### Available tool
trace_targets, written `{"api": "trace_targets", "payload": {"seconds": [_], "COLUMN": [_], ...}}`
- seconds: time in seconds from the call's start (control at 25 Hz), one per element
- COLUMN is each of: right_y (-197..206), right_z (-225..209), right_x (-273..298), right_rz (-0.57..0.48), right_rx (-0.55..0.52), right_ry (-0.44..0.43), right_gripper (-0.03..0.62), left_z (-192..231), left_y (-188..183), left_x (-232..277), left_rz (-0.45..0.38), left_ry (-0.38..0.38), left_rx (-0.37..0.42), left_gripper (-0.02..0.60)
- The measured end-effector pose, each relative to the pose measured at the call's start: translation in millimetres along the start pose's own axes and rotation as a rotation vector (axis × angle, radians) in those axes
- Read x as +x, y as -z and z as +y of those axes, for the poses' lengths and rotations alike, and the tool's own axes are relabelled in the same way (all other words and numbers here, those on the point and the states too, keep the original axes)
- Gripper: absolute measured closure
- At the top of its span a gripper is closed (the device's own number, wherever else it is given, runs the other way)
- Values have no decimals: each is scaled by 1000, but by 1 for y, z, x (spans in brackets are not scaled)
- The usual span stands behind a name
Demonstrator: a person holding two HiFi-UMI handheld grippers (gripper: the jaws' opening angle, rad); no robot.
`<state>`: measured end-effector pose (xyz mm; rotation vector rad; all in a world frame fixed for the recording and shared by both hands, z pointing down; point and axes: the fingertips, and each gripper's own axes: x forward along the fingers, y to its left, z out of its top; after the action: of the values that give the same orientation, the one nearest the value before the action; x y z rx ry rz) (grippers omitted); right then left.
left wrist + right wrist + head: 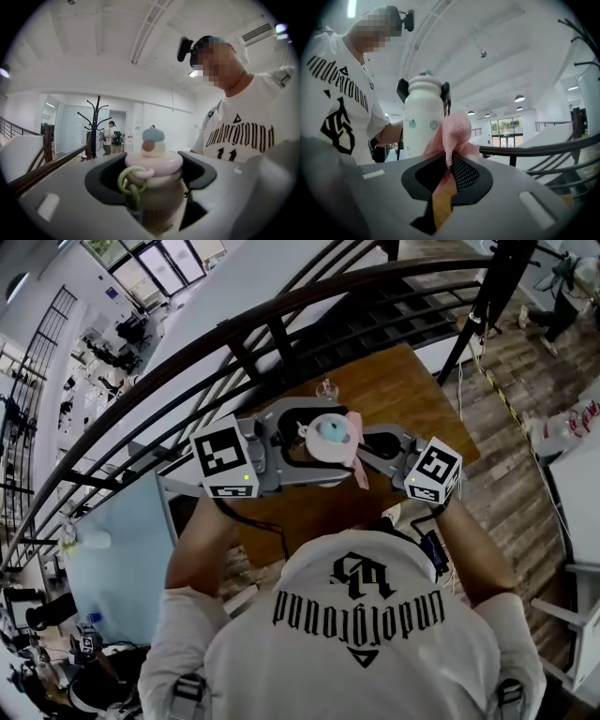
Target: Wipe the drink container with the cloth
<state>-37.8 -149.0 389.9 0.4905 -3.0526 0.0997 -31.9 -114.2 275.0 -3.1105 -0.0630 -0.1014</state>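
A pale drink bottle point(330, 440) with a pink lid and a blue knob is held up over the wooden table. My left gripper point(298, 448) is shut on the bottle point(157, 187), whose green loop hangs at its front. My right gripper point(367, 448) is shut on a pink mesh cloth point(357, 457). In the right gripper view the cloth point(451, 136) bunches out of the jaws and touches the side of the white bottle point(423, 117). A strip of cloth hangs down between the jaws.
A brown wooden table point(394, 399) lies below the grippers, with a small glass point(326, 387) near its far edge. A dark curved stair railing point(234, 324) runs behind the table. Cables point(487, 371) cross the plank floor at the right.
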Motion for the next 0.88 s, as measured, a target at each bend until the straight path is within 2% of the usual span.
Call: {"api": "trace_targets", "payload": {"seconds": [0.08,0.2,0.44,0.6,0.72,0.88], "right_y": [18,15,-56,-81,-70,-16], "right_z": [1,-1,-10,-8,-8,-12], "right_x": [1,2,11,25,33,38], "right_rz": [33,41,-52,-47,-11,65], "right_rx": [30,24,-8,-15,12,69], "right_ry": [-39,-67,-99,-181,-238,-246], "right_gripper": [557,557,557,559,559,559], "left_z": [0,0,0,-8,-9,-6], "left_y": [0,0,1,-7,-15,-15], "left_x": [1,1,3,4,4,2], "left_rz": [4,4,14,0,-23,-51], "left_ry": [5,11,29,67,69,58], "left_rx": [1,6,27,36,51,25], "left_gripper": [193,193,193,193,193,193]}}
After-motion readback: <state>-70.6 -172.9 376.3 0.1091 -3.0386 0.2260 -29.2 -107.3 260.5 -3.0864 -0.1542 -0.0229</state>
